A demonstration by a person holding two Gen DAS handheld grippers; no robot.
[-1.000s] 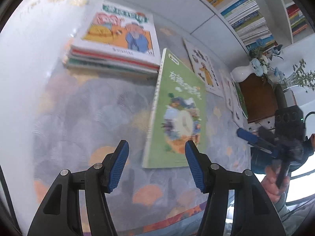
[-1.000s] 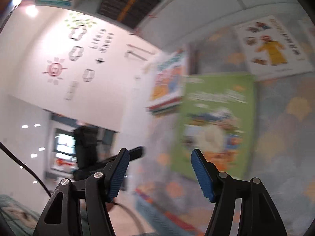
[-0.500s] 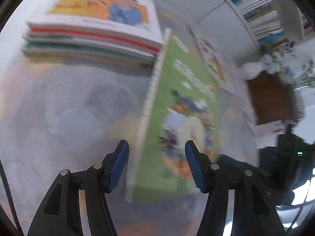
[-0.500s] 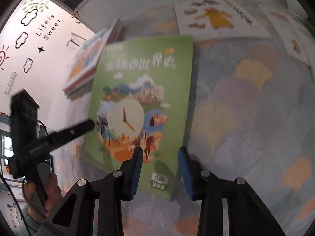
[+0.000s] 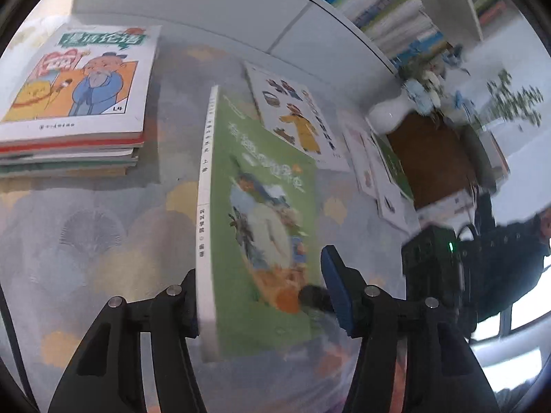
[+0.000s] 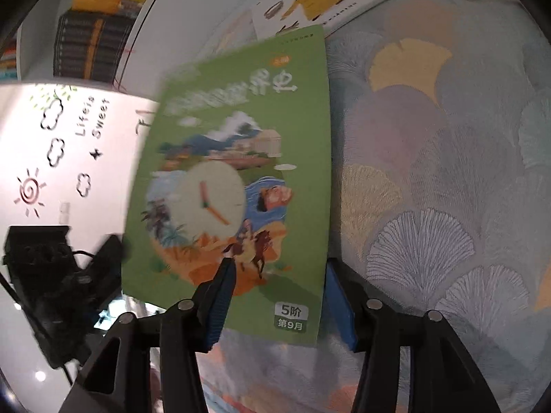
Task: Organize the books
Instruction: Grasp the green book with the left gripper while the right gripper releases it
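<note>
White shelves (image 5: pixel 389 17) at the far side hold rows of thin books. The green book (image 5: pixel 261 227) – glossy, flat, white-spined – is tilted up off the leaf-patterned cloth (image 6: pixel 430 172), spine edge raised on the left. The left gripper (image 5: pixel 261 296), jaws just closing, straddles its near end, one finger against the spine. The right gripper (image 6: pixel 275 303), jaws just reopening, is partly open over the near right corner; whether its pads press I cannot tell. A stack of books (image 5: pixel 75 103) sits far left.

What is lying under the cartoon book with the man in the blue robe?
Under the cartoon book sits a stack of books on the patterned cloth. Only their red, white and green edges show; their covers are hidden, and the exact count is unclear.
</note>
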